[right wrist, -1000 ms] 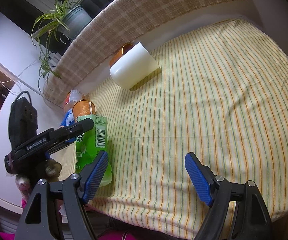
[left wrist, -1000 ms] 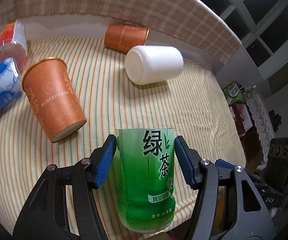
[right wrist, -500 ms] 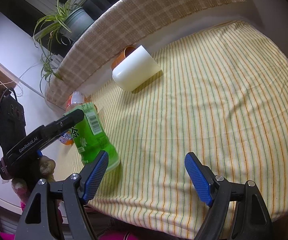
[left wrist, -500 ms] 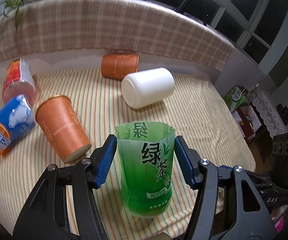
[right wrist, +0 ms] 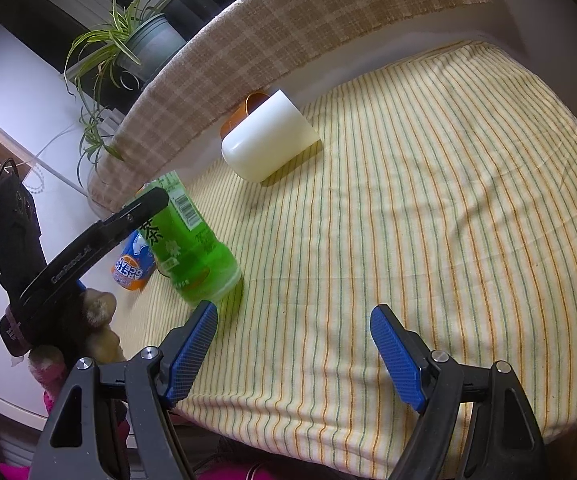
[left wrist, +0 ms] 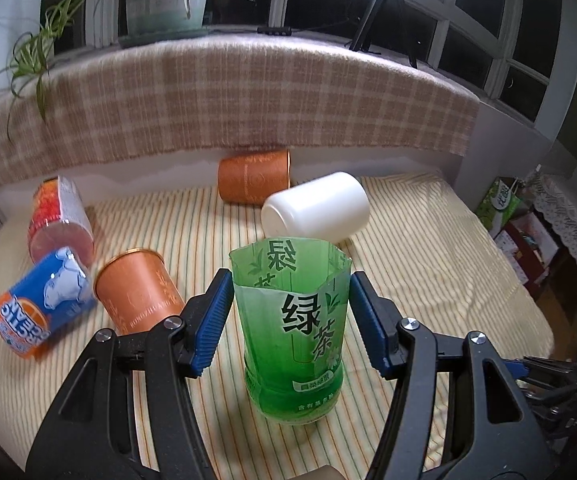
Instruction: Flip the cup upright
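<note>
A green cut-bottle cup [left wrist: 294,328] with Chinese lettering stands upright, open end up, on the striped cloth. My left gripper [left wrist: 290,320] is around it, blue pads a small gap off each side, so it is open. In the right wrist view the same cup [right wrist: 192,248] stands at the left with the left gripper's finger beside it. My right gripper [right wrist: 294,350] is open and empty above the cloth near the front edge.
A white cup [left wrist: 315,209] lies on its side behind the green one, also seen in the right wrist view [right wrist: 266,144]. Two orange cups [left wrist: 138,290] [left wrist: 253,176], a blue cup [left wrist: 38,308] and a red cup [left wrist: 59,216] lie on their sides. A checked backrest [left wrist: 224,100] bounds the far side.
The left gripper turned the green cup from tilted to upright, set it on the cloth and opened slightly off its sides. The right gripper stayed still.
</note>
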`<state>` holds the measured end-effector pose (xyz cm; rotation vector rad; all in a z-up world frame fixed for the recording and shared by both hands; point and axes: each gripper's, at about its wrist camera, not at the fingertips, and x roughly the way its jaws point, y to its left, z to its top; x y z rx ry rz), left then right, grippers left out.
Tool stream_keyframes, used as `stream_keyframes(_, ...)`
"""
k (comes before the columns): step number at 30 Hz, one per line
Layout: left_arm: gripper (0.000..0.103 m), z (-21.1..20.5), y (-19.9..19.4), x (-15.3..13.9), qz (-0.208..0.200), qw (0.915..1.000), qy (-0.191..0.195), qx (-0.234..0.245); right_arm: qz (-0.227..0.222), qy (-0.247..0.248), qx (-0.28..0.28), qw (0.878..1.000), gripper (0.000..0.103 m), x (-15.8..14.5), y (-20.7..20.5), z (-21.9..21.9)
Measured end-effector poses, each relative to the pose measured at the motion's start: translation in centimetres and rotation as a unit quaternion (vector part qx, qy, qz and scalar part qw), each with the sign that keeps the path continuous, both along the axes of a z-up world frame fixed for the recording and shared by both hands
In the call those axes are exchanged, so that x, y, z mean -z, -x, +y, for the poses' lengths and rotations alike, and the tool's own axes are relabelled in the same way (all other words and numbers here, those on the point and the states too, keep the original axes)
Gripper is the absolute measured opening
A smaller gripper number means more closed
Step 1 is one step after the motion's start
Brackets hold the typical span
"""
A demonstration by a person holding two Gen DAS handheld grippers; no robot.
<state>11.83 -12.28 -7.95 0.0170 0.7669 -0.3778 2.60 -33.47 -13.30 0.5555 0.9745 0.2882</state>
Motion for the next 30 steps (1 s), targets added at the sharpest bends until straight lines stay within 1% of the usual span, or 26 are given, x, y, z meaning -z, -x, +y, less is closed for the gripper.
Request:
stream_keyframes(4,0.061,-0.3,0.2,0.1,-0.018,0.9998,-0.01,0.0,-0.004,0.006,0.001,1.0,0.082,-0.2,0.1,0.0)
stream_keyframes(14,0.061,-0.1,1.4,0.2,-0.027,0.9994,-0.018,0.007,-0.005,0.008,0.002,1.0,0.082,-0.3,0.3,0.1)
stream_keyframes(21,0.061,0.4,2.6,0.1,-0.023,0.9995,-0.016,0.016,-0.01,0.011,-0.002,1.0,0.082,-0.6,0.1,0.5)
stream_keyframes(25,0.061,0.9,3.1,0.2,-0.01,0.9997,-0.002,0.024,-0.017,0.022,-0.005,1.0,0.082,-1.0,0.2,0.9)
stream_keyframes(30,0.061,1.3,3.5,0.3,-0.005,0.9997,0.004,0.025,-0.023,0.032,-0.008,0.999,0.082,-1.3,0.2,1.5)
